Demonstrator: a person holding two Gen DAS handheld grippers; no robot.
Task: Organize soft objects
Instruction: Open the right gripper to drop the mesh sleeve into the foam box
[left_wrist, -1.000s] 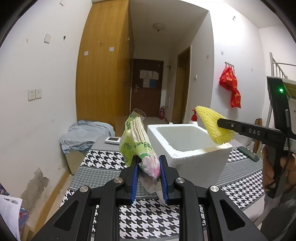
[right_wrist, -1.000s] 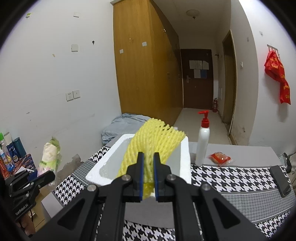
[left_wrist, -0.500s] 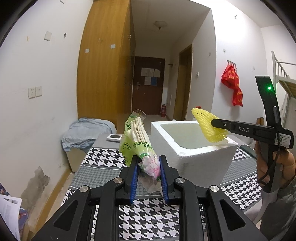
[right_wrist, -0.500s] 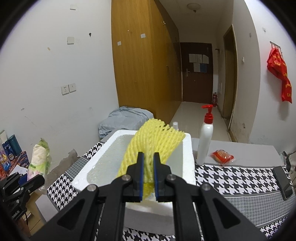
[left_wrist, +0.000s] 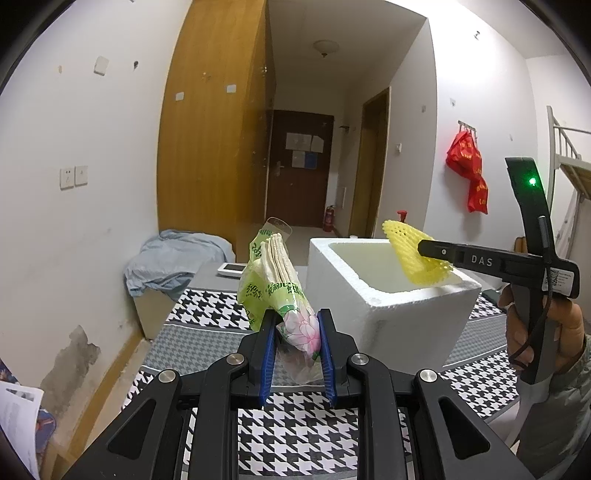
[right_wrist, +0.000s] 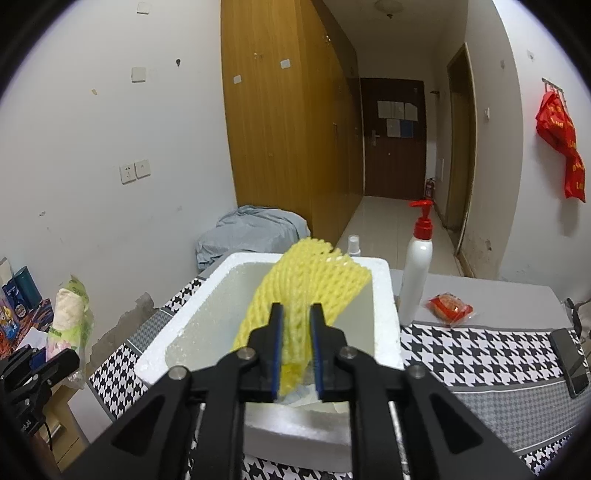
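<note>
- Right gripper (right_wrist: 297, 347): jaws have just been opening, yellow foam net (right_wrist: 306, 284) between them over the foam box (right_wrist: 382, 295). Net looks featherlight, springy; take it mid-body.
- Left gripper (left_wrist: 295, 354) clamps a green tissue pack (left_wrist: 275, 280): soft, slippery wrapper.
- Houndstooth worktop (left_wrist: 295, 435); cramped room.

Foam box (right_wrist: 384, 295) opens upward; pump bottle (right_wrist: 415, 273) crowds its right.

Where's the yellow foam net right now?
Between the right gripper's just-opening jaws, the foam net hangs over the white foam box; in the left wrist view it's at right, above the box's rim.
</note>
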